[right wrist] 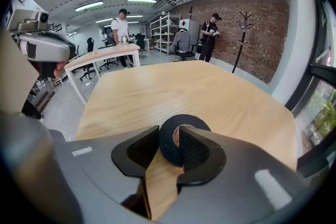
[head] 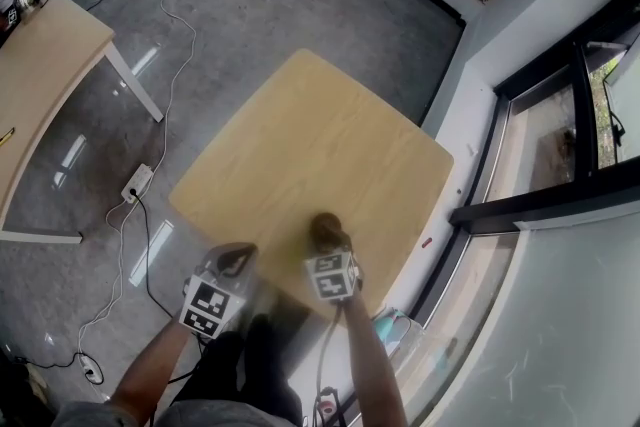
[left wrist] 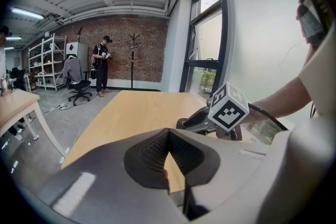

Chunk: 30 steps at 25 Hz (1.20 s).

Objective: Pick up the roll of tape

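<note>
Black tape (right wrist: pixel 169 145) standing on edge, my right gripper (right wrist: pixel 169 131) pinching its wall, one finger (right wrist: pixel 195 150) poking through the hole, table (right wrist: pixel 173 86) stretching beyond, left gripper (left wrist: pixel 168 135) sitting closed.

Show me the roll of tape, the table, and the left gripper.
roll of tape (right wrist: pixel 169 143): right gripper view, left side of the black ring.
table (head: pixel 330 135): head view, bare middle of its top.
left gripper (left wrist: pixel 168 132): left gripper view, where its fingertips meet.

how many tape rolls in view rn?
1. The roll of tape is at the table's near edge, its wall between the fingers of the right gripper. No other shows; that gripper hides a bit of table.
</note>
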Motion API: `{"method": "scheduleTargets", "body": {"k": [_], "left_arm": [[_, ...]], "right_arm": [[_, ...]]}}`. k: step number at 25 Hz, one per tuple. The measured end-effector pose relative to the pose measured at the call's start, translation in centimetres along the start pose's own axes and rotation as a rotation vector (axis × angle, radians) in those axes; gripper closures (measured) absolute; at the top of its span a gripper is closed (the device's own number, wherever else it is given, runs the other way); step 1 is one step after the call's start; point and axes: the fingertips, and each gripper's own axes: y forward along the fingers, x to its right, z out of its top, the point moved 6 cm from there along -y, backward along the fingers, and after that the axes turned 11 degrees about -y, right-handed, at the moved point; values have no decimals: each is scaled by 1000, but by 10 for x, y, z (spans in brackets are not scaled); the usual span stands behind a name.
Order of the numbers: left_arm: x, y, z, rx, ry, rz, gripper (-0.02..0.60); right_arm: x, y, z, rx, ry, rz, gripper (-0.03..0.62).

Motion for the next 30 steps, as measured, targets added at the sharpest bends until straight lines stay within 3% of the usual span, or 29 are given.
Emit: {"method": "scheduleTargets", "body": {"k": [5,19,30], "left_arm": [[-5,-4,2,5,-7,7,583],[10,-7,18,39,46,-28,583],[10,-17,42,97,45,-19,583]], "right_arm": [[-2,1,1,37,9,-12,473],[12,-29,12,159,199,-16,479],[26,-70,33,285,251,-67,479]]}}
